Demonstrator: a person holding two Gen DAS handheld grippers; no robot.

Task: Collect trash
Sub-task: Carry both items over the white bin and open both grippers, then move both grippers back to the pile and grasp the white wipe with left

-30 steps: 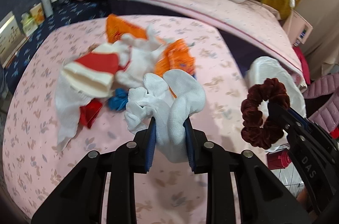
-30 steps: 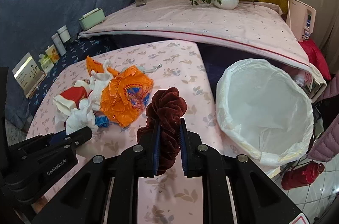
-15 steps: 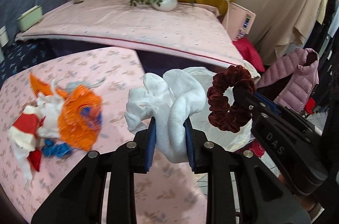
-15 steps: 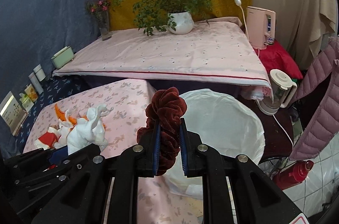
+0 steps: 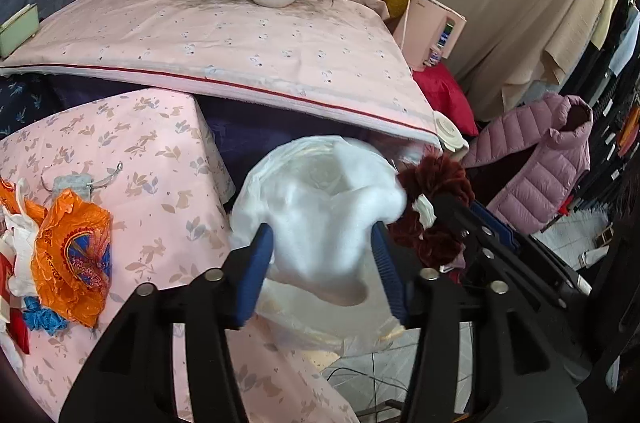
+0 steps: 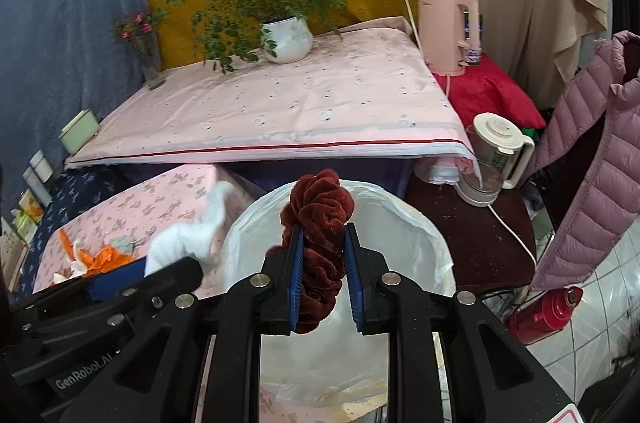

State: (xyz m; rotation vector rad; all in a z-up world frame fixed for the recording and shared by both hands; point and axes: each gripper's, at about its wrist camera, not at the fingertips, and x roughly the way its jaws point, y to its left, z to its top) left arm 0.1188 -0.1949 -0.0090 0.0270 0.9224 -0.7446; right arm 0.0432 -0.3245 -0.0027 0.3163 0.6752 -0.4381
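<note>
Over the white-lined bin (image 5: 256,199), the left gripper (image 5: 322,255), jaws spread, releases a limp white cloth (image 5: 332,223); the right gripper (image 6: 323,265) pinches a soft maroon scrunchie (image 6: 320,223) mid-loop, likely light and compressible.

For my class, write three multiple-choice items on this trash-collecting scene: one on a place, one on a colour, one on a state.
1. Where is the orange wrapper?
A. on the pink floral tablecloth
B. in the bin
C. on the floor

2. What colour is the scrunchie at the right gripper?
A. green
B. dark red
C. yellow

3. How do the left gripper jaws stand around the white cloth?
A. clamped tight
B. spread apart
C. out of view

Key: 1 A, it lies among the trash on the tablecloth. 2 B, maroon velvet shows between the pads. 3 B, gaps show beside the cloth over the white-lined bin.
</note>
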